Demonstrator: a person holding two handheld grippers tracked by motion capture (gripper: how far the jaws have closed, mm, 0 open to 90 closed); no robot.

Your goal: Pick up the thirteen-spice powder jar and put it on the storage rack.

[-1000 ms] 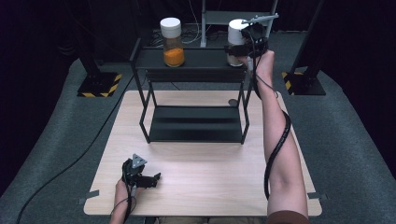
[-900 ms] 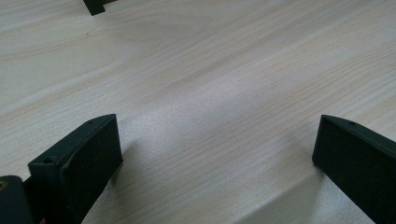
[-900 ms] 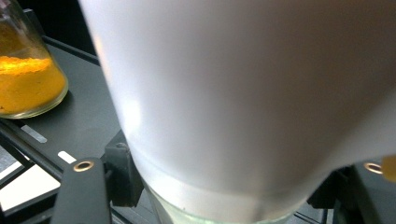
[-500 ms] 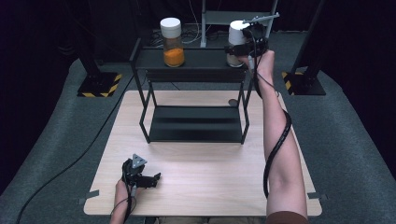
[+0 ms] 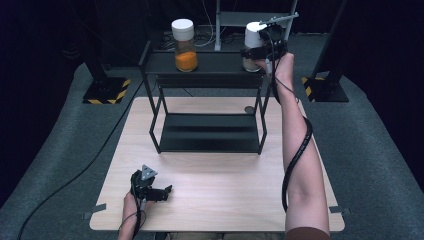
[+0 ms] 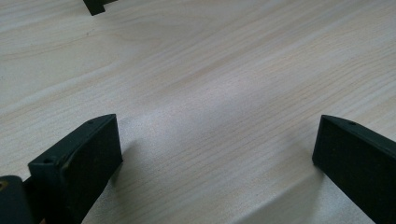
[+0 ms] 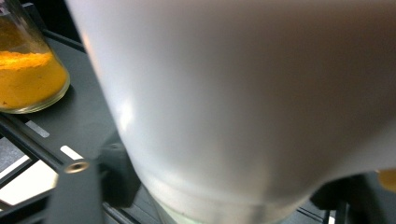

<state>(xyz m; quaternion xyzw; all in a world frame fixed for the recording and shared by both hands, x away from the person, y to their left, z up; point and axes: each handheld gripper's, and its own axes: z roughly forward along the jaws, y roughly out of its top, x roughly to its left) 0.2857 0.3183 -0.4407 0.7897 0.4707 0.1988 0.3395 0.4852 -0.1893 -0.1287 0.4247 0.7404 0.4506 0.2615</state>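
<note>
The right gripper (image 5: 256, 52) is loosening around the white-lidded, smooth cylindrical jar (image 5: 253, 44) standing at the right end of the black metal rack's top shelf (image 5: 215, 64); its jaws have just been opening. A careless pull-back could be tipping that jar. The left gripper (image 5: 162, 191) is resting wide apart over the near pale wooden table (image 5: 225, 200).

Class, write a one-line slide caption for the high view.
Right gripper at a white-lidded jar on the black rack's top shelf; left gripper rests open on the table.
</note>
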